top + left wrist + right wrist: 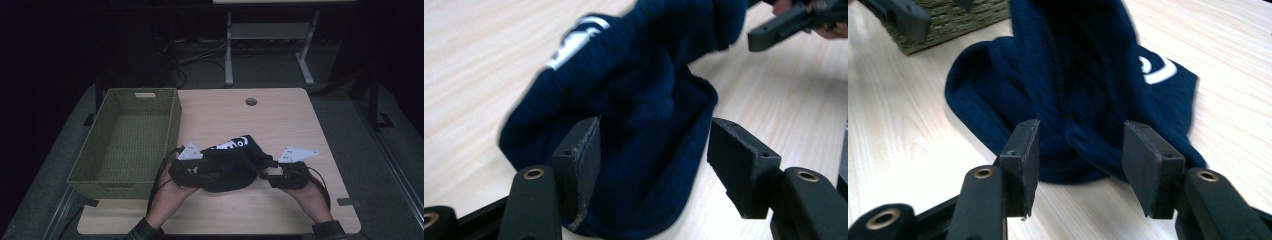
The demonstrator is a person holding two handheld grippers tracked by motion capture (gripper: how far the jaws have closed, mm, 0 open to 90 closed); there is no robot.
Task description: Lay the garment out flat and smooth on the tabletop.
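The left gripper (654, 155) stands wide, its two black pads apart in the lower part of the left gripper view, with the rounded hem of the navy knit hat (639, 115) lying between them; the pads do not press on the cloth there, though a fold sits close against the left one. The right gripper (1080, 160) also has a gap between its pads at the bottom of the right gripper view. The hat's dark edge (1068, 100) lies just beyond and between them, and no pinch on it can be seen.

In the high view both hands come in from the bottom edge. The left gripper (192, 172) is just left of centre, the right gripper (280, 175) just right of centre, and the hat (232, 160) lies crumpled on the wooden table (280, 120) between them, its white logo turned toward the upper middle of the frame.

Farther off, toward the left of the frame, the green woven basket (172, 122) rests on the table's left part. Nothing can be seen inside it. Beyond the table, at the top of the frame, a grey stand sits on the dark floor.

As a judgement, the work looks early. The hat is loose on the table, bunched rather than flat or folded, and neither claw has a firm hold. What seems left is to take hold at both sides, tidy or lift the hat, and probably carry it to the basket.
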